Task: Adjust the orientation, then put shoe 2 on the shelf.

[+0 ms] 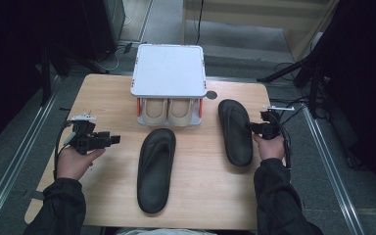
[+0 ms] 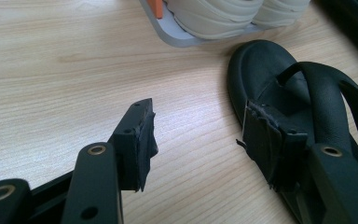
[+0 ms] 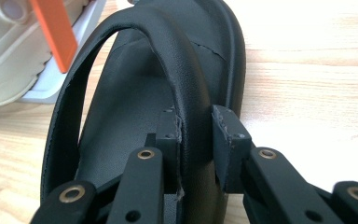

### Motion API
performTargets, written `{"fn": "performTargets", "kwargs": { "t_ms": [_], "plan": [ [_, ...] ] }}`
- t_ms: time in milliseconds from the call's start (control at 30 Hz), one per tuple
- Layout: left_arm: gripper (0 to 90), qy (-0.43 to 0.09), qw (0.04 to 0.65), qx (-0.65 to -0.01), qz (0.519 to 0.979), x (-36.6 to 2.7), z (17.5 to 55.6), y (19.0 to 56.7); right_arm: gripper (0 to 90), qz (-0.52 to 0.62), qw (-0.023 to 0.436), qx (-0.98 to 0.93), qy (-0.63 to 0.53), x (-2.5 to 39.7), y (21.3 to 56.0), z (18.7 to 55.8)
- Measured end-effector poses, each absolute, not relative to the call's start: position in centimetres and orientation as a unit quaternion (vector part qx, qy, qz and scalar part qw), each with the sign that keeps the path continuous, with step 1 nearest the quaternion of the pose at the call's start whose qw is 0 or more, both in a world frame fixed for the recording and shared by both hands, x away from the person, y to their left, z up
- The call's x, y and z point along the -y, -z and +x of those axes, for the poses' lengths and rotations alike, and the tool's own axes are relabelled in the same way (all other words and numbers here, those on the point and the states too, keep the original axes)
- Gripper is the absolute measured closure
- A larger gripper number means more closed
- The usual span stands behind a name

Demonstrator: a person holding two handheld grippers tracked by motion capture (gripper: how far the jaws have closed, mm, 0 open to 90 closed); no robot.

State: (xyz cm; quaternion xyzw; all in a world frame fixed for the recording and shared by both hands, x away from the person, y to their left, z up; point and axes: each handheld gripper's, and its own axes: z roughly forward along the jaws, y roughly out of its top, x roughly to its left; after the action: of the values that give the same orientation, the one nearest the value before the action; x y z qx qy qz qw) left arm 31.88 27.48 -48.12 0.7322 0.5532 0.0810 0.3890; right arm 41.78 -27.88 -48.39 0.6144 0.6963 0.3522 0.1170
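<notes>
Right tongs pinching the strap of a black flip-flop at centre right of the high view.

A grey two-tier shoe rack [image 1: 169, 73] stands at upper centre of the wooden surface [image 1: 107, 88], beige shoes [image 1: 169, 111] on its lower shelf, close beside the right flip-flop [image 1: 235, 132]. That flip-flop runs near-vertically, toe up, matte black with a smooth Y-strap, the right tongs [image 3: 196, 135] closed on it. The second flip-flop [image 1: 155, 169] lies at centre, toe up. The left tongs [image 2: 198, 135] are spread, holding nothing.
</notes>
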Motion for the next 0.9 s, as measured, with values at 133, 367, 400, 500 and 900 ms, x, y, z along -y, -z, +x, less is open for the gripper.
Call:
{"fn": "performTargets", "kwargs": {
  "t_ms": [133,367,400,500,900],
  "plan": [
    [44.0,-0.082,0.389,-0.552,0.733,-27.4,31.9,48.1,74.9,0.608,0.115,-0.7,-0.355,27.7,47.9,41.4],
    [44.0,-0.08,0.391,-0.548,0.735,-27.2,31.8,48.1,74.8,0.597,0.112,-0.707,-0.362,27.2,47.2,40.6],
    [44.0,-0.08,0.391,-0.548,0.735,-27.2,31.8,48.1,74.9,0.594,0.114,-0.709,-0.362,27.1,47.0,40.5],
    [44.1,-0.083,0.393,-0.544,0.737,-27.0,31.7,48.0,74.8,0.59,0.113,-0.711,-0.365,26.9,46.6,40.0],
    [44.0,-0.085,0.4,-0.533,0.741,-26.4,31.3,47.7,74.6,0.569,0.096,-0.727,-0.372,26.0,46.0,37.2]
  ]
}}
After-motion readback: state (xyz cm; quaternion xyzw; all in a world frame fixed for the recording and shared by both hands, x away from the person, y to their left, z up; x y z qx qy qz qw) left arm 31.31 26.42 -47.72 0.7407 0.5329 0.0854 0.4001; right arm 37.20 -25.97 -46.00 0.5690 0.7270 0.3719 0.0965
